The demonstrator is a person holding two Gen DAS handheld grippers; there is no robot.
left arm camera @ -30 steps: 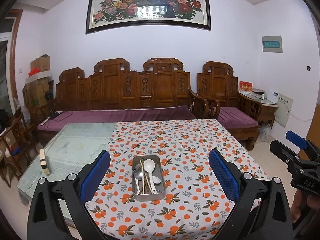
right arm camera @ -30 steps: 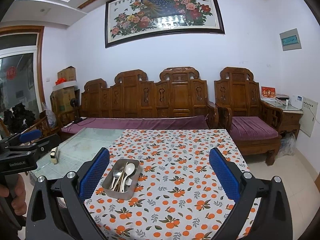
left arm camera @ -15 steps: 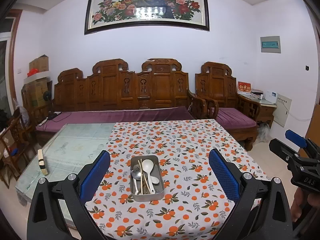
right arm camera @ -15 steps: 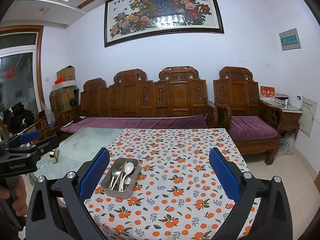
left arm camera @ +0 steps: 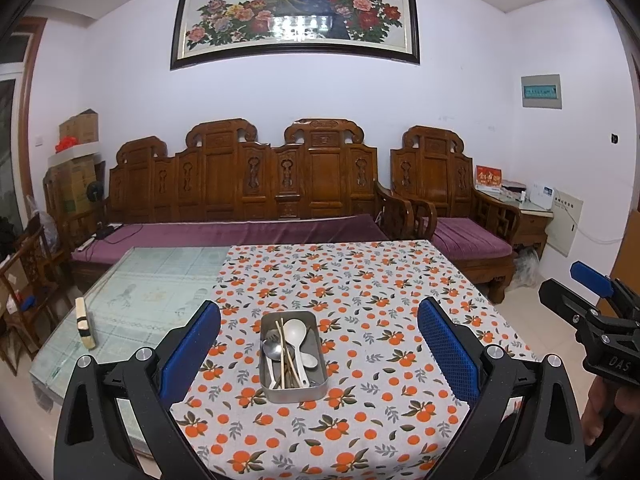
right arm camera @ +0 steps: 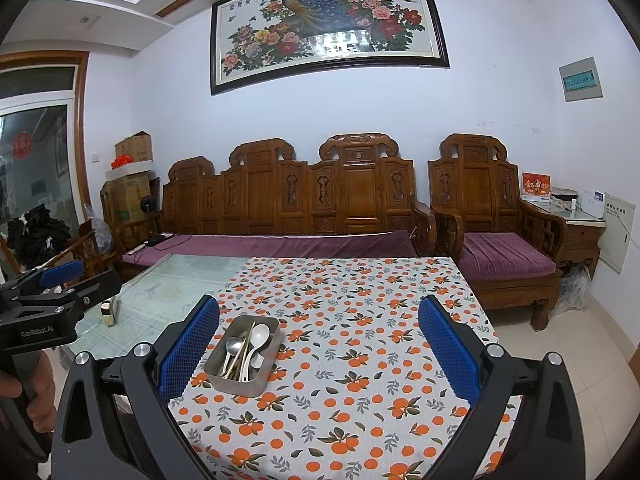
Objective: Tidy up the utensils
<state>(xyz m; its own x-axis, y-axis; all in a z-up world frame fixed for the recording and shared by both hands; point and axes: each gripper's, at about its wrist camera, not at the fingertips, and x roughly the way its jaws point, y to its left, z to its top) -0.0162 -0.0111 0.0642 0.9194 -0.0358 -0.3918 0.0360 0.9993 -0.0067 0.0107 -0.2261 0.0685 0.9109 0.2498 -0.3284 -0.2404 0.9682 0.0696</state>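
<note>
Where orange-print tablecloth (left arm camera: 360,280) half covers glass table (left arm camera: 152,292): metal tin (left arm camera: 294,390), both hand-held grippers wide open, empty.

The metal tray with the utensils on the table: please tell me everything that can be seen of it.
The rectangular grey metal tray has rounded corners and low upright walls, with a dull, brushed look. It sits flat on the orange-patterned tablecloth, near the cloth's left side, with nothing else touching it from outside. Inside lie a white ladle-shaped spoon, a shiny metal spoon, pale wooden chopsticks and more utensils, heaped lengthwise and overlapping. Both grippers are open and well clear of it.
</note>
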